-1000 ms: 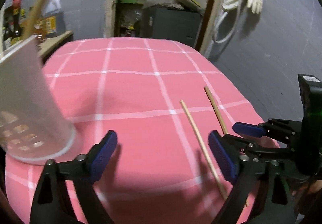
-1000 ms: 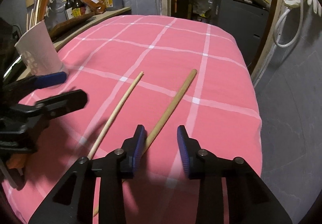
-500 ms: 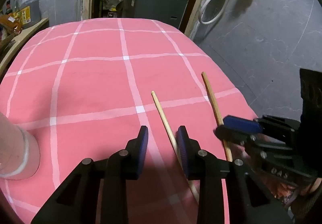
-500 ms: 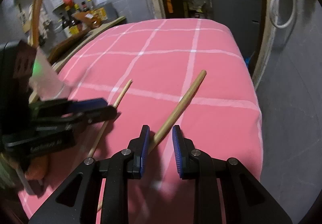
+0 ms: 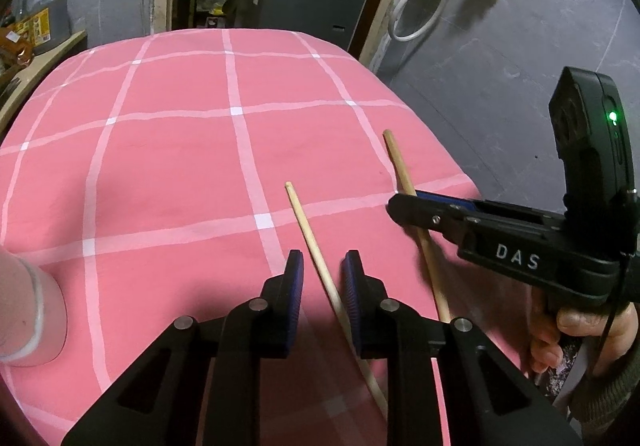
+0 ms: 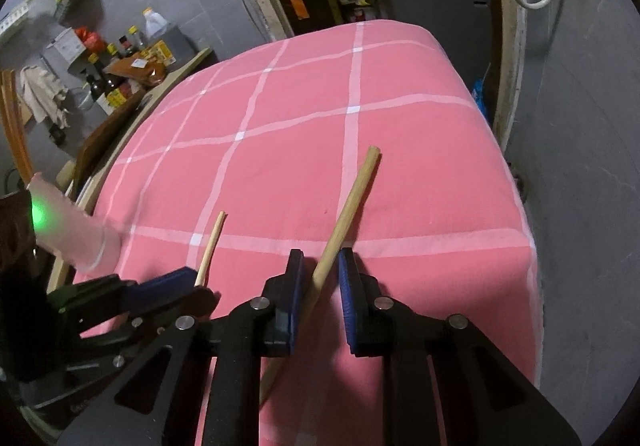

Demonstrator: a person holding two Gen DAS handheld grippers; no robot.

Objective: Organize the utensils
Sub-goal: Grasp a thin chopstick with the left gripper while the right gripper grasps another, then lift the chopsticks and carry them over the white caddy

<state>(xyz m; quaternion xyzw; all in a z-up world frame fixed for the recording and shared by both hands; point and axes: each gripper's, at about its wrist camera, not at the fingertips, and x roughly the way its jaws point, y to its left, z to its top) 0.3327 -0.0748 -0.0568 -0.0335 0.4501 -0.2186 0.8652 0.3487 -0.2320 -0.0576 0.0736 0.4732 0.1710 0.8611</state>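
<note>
Both grippers closing: left gripper (image 5: pixel 322 280) astride thin stick (image 5: pixel 310 236); right gripper (image 6: pixel 319 280), marked "DAS", astride thick stick (image 6: pixel 350 199).

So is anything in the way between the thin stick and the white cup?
Nothing visible. Only bare pink cloth lies between the thin stick and the white cup at the left edge. The stick sits between the left gripper jaws, which are closing.

My left claw (image 5: pixel 322 278): black frame, blue ribbed pads, silver screws. Right claw (image 6: pixel 320 278) matches, white "DAS" lettering, green light; knit sleeve (image 5: pixel 608 402).
</note>
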